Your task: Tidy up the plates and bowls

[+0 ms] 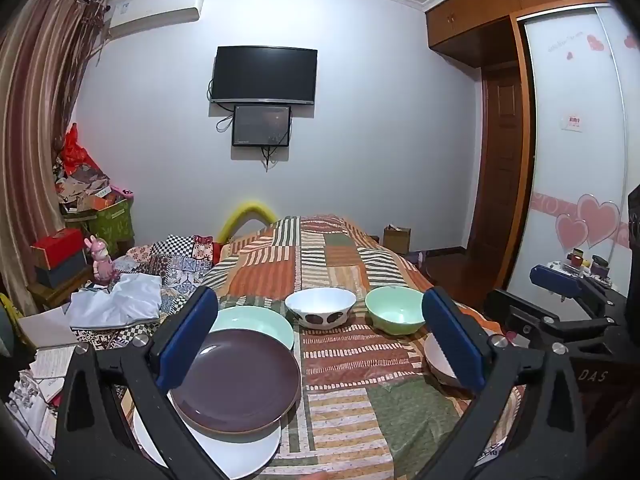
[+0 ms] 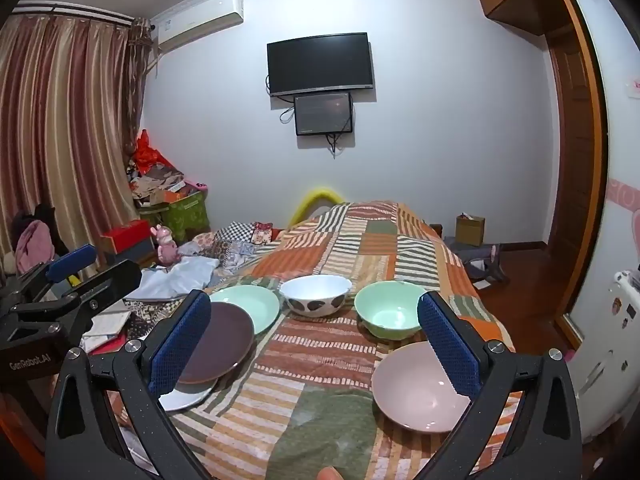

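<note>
On the patchwork-quilted bed (image 2: 320, 360), both the left claw (image 1: 320, 340) and right claw (image 2: 314, 344) hover spread apart and empty, with three plates, topped by a round brown one (image 1: 236, 380), roughly overlapped, while three bowls, including a pink one (image 2: 416, 388), sit unstacked.

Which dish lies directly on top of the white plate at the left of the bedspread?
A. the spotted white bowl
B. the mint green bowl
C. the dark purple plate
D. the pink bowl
C: the dark purple plate overlaps the white plate beneath it, while all three bowls sit apart on the bedspread.
</note>
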